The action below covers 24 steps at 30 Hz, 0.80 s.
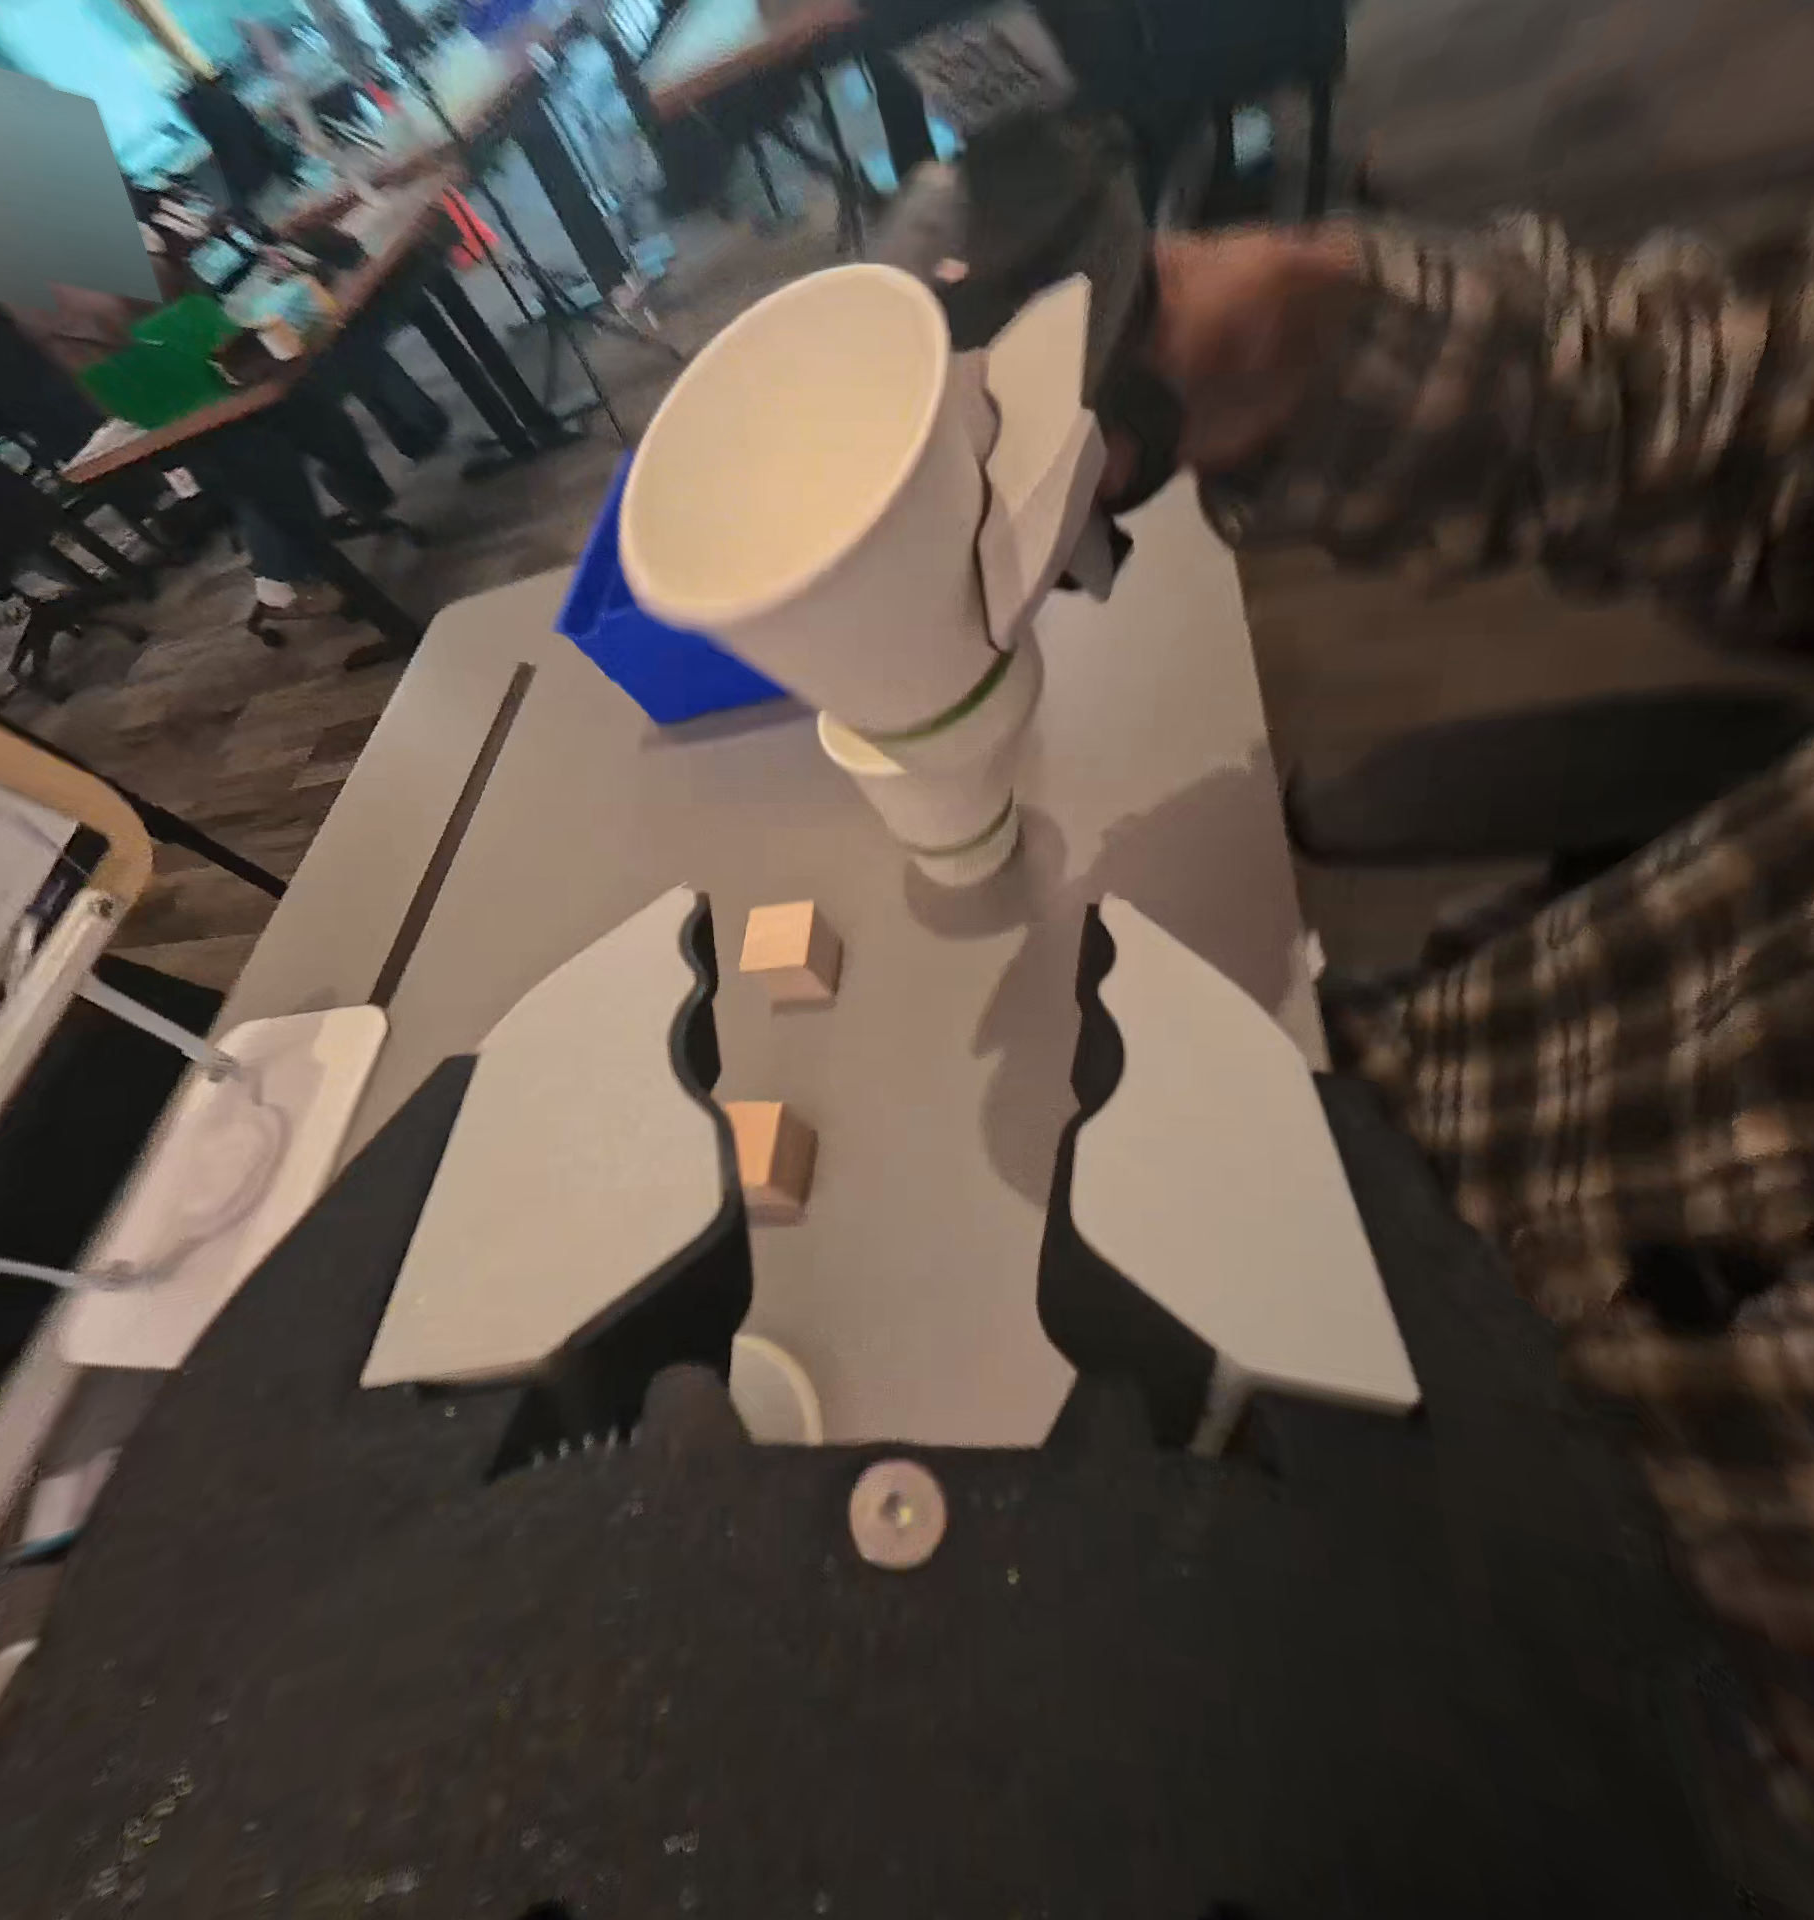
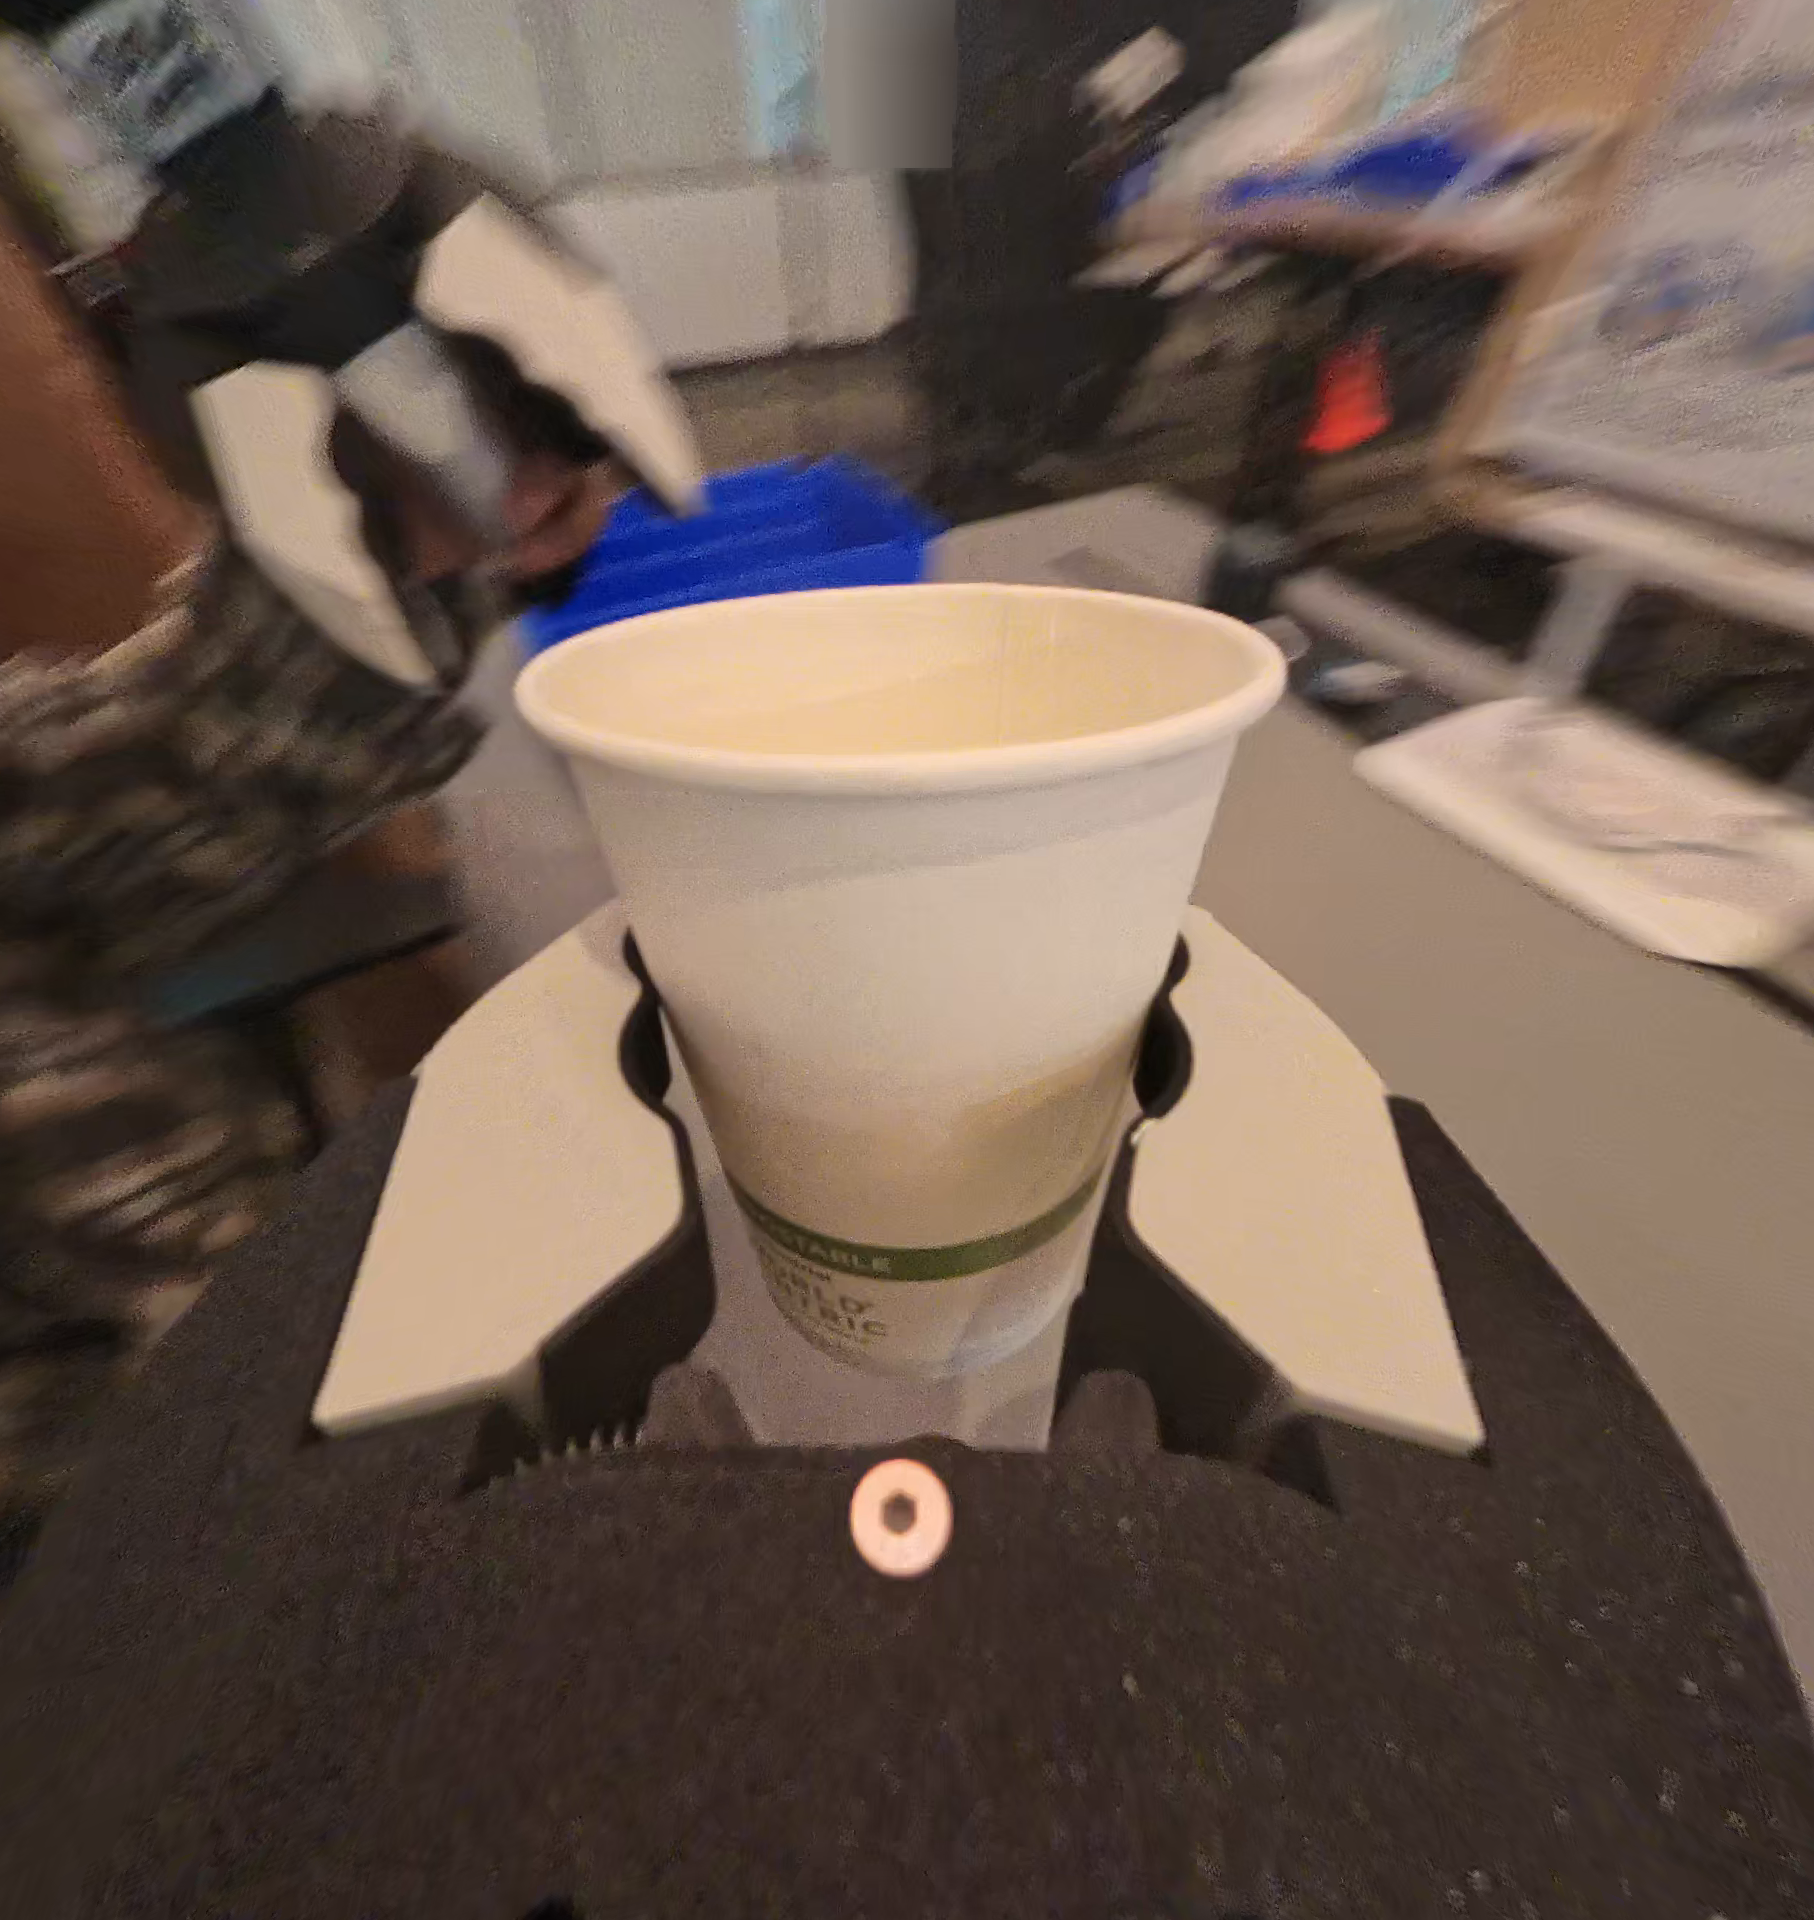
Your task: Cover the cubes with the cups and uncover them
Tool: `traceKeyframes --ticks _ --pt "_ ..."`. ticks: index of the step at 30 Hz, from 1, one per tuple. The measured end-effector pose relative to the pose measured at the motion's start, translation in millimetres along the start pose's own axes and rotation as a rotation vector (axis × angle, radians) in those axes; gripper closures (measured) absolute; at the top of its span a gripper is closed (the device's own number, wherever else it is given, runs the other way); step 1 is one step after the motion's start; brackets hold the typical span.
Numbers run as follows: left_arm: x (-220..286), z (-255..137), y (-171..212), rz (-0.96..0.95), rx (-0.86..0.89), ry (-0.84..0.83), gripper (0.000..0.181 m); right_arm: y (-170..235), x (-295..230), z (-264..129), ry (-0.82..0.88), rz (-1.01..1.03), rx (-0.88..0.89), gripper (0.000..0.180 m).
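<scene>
Grey tabletop [image 1: 591, 831] up front, a busy, blurred room of desks behind it. Right gripper [image 2: 903, 1049] has a white paper cup [image 2: 898, 935] pinched low on its tapering wall, fingers pressed in from both sides just above a thin green band; mouth wide, rolled rim, cream inside. From the left wrist view that cup [image 1: 809, 488] is up in the air and tipped, mouth turned toward the camera, hanging over a short stack of matching cups [image 1: 934, 790] that stands on the table. A blue bin [image 1: 633, 644] sits behind the stack. Left gripper [image 1: 898, 1013], fingers spread wide, nothing between them, hovers above the table. Two small wooden cubes [image 1: 789, 951] sit uncovered on the grey surface, the far one near the left fingertip, the near cube [image 1: 773, 1158] partly tucked behind the left finger. Both look pale tan with square faces. A plaid sleeve [image 1: 1609, 436] reaches in from the right.
</scene>
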<state>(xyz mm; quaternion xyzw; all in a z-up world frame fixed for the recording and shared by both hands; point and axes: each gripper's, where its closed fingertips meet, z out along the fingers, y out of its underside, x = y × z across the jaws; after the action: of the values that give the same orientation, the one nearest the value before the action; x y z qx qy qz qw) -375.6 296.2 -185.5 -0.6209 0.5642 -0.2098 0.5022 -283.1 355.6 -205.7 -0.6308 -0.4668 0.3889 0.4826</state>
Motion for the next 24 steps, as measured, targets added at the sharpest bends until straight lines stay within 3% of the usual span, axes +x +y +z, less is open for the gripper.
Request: traceKeyframes --ticks 3,6,11,19,22,24 --pt "-2.1 -14.6 1.0 -0.216 0.193 -0.011 0.117 0.8 44.5 -50.4 0.329 0.049 0.209 0.090" --pt "-6.3 -21.9 18.6 -0.375 0.281 -0.024 0.120 21.6 68.6 -72.0 0.512 0.067 0.275 0.090" --pt "-6.4 -28.8 40.5 -0.470 0.313 -0.039 0.122 43.8 82.1 -66.1 0.575 0.116 0.321 0.090" --pt "-7.7 -36.0 63.6 -0.449 0.244 -0.100 0.122 69.0 87.0 -49.9 0.634 0.069 0.225 0.089" --pt "-10.3 -40.1 65.0 -0.454 0.253 -0.109 0.122 79.1 85.3 -46.9 0.613 0.081 0.213 0.079" --pt "-12.9 -42.3 67.3 -0.456 0.249 -0.122 0.122 82.1 84.8 -48.8 0.613 0.082 0.217 0.059"
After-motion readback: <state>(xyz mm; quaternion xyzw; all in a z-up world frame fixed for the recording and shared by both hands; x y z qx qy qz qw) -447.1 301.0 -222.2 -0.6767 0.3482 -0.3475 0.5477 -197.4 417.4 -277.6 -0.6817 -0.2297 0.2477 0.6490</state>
